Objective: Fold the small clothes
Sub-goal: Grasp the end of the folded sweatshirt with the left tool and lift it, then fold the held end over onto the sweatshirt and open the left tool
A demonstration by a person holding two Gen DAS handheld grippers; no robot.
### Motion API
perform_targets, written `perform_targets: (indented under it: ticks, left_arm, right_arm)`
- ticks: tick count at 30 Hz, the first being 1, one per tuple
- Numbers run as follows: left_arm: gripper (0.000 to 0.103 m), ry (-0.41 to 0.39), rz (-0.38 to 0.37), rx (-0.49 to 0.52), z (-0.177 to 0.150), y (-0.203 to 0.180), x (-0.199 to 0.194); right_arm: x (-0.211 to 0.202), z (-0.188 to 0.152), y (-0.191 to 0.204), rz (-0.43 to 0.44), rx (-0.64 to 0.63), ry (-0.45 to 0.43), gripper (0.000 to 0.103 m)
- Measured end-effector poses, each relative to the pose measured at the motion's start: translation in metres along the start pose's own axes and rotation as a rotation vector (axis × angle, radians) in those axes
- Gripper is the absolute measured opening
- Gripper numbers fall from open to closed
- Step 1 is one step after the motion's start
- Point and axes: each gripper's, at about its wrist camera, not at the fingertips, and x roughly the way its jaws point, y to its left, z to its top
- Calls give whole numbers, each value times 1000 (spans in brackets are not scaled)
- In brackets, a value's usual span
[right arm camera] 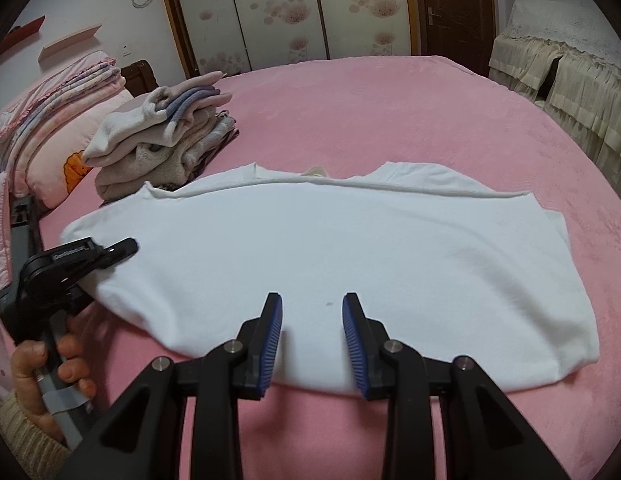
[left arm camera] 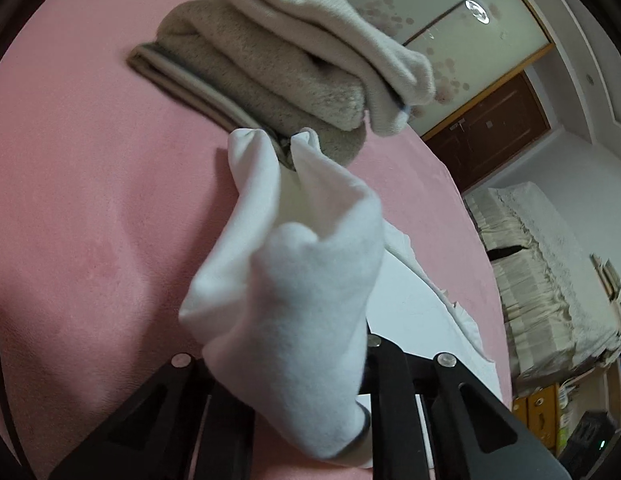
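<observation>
A white garment lies spread flat across the pink bed. My left gripper is at the garment's left end, shut on its edge. In the left wrist view the pinched white cloth bunches up over the fingers and hides the tips. My right gripper is open and empty, hovering over the garment's near edge, with its blue pads apart.
A stack of folded small clothes sits on the bed just behind the garment's left end, also in the left wrist view. Pink pillows and folded bedding lie at the far left. A draped cabinet stands at the right.
</observation>
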Motion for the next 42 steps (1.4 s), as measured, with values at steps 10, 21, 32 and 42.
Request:
perform_targets:
  ticks: [10, 21, 32, 42]
  left_arm:
    - [10, -81, 6, 196, 8, -70, -26]
    - [10, -112, -66, 352, 19, -161, -40]
    - [10, -7, -107, 569, -37, -287, -11]
    - [10, 169, -87, 661, -144, -371, 54]
  right_arm:
    - [46, 37, -4, -20, 15, -4, 16]
    - [85, 31, 7, -12, -56, 76, 10]
    - [0, 18, -78, 37, 157, -43, 10]
    - [-32, -18, -178, 110, 348, -10, 10]
